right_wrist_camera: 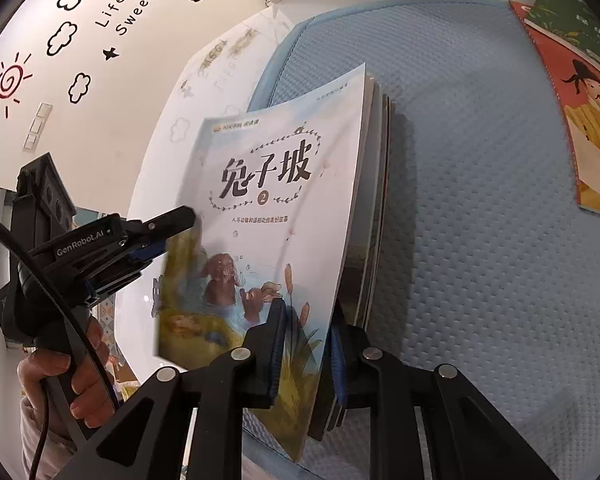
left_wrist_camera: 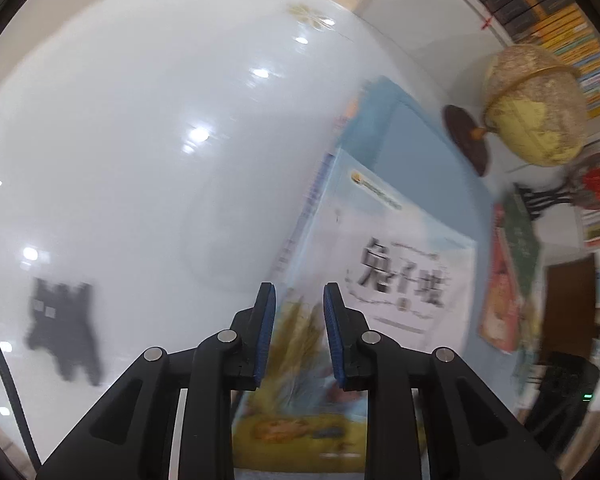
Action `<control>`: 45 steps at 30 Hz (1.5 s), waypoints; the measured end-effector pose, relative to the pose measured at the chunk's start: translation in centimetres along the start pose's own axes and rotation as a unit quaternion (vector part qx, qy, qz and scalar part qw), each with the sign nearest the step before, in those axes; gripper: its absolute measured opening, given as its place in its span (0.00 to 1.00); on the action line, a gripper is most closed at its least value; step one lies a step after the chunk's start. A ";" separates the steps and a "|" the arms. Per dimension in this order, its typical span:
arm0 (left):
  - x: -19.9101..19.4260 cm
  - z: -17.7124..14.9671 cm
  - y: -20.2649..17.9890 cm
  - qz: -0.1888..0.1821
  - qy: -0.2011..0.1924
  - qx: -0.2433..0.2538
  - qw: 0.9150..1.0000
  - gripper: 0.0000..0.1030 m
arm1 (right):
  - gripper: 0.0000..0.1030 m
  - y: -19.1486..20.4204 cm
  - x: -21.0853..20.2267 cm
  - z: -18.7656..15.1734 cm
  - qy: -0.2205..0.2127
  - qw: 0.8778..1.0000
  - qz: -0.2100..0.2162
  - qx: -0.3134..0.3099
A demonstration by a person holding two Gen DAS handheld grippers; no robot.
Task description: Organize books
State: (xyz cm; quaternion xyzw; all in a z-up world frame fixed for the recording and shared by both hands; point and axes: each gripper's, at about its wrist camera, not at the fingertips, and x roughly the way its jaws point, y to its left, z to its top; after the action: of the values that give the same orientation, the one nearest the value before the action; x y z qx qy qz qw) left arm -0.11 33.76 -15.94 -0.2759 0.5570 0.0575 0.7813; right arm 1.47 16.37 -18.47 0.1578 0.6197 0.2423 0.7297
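Both tools pinch the rabbit picture book point(right_wrist_camera: 276, 216) over the blue mat point(right_wrist_camera: 480, 200): right gripper point(right_wrist_camera: 306, 344) at its near edge, left gripper point(right_wrist_camera: 180, 226) at its left edge. Lower it flat, keeping both ends level.

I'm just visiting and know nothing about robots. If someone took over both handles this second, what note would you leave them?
Right gripper: shut on the lower edge of the stack of books topped by a white rabbit-picture paperback, tilted over the blue quilted mat.
Left gripper: jaws straddle the stack's left edge; grip unclear.
Elsewhere: red paperback and green paperback overlap at the mat's far right.
Done: several books gathered into one stack.
Left: probably place the stack, then tidy those two.
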 end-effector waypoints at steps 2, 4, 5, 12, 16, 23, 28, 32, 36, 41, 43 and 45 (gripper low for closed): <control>0.1 0.2 0.1 0.006 0.001 0.004 1.000 0.21 | 0.24 -0.4 -0.4 0.2 -0.008 1.000 -0.013 -0.002; 0.3 0.3 0.4 0.019 0.004 -0.001 1.000 0.21 | 0.35 -0.7 -0.6 0.6 -0.007 1.000 -0.019 0.000; 0.2 0.3 0.3 0.020 0.000 -0.003 1.000 0.21 | 0.37 -0.9 -0.9 0.8 -0.006 1.000 -0.015 0.002; -0.3 0.5 -1.0 0.022 -0.017 0.000 1.000 0.21 | 0.42 -1.7 -1.6 0.6 0.018 1.000 0.010 -0.019; -0.6 0.7 -1.3 0.052 -0.020 0.001 0.998 0.21 | 0.42 -1.1 -0.7 -0.2 0.051 0.998 0.009 -0.048; -1.3 0.2 -0.6 0.055 -0.026 -0.020 0.998 0.21 | 0.43 1.4 0.5 -2.0 0.093 0.990 0.009 -0.105; -1.3 0.0 -2.0 0.050 -0.029 -0.026 0.998 0.21 | 0.43 0.1 -1.7 -1.2 0.054 0.992 0.010 -0.110; -0.5 0.9 -6.5 0.028 -0.033 0.019 0.999 0.21 | 0.43 -4.6 -6.7 1.5 -0.028 0.997 0.012 -0.066; 2.8 0.5 -15.0 0.011 -0.012 0.124 0.992 0.27 | 0.46 -12.2 -12.2 3.6 -0.119 0.992 -0.052 0.003; 8.2 -0.4 -25.9 -0.046 0.012 0.220 0.974 0.27 | 0.46 -21.0 -16.3 5.3 -0.153 0.980 -0.104 0.077; 10.4 0.0 -29.7 -0.055 0.012 0.248 0.967 0.27 | 0.46 -23.9 -17.1 5.9 -0.148 0.980 -0.076 0.113; 12.4 1.0 -32.2 -0.070 0.024 0.248 0.966 0.27 | 0.46 -26.3 -17.7 6.3 -0.155 0.976 -0.063 0.141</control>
State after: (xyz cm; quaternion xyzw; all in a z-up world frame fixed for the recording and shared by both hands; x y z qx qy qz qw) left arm 18.11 4.49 -15.06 -0.1129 0.5519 -0.1436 0.8137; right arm 9.76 -14.85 -16.60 0.2555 0.5358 0.0786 0.8009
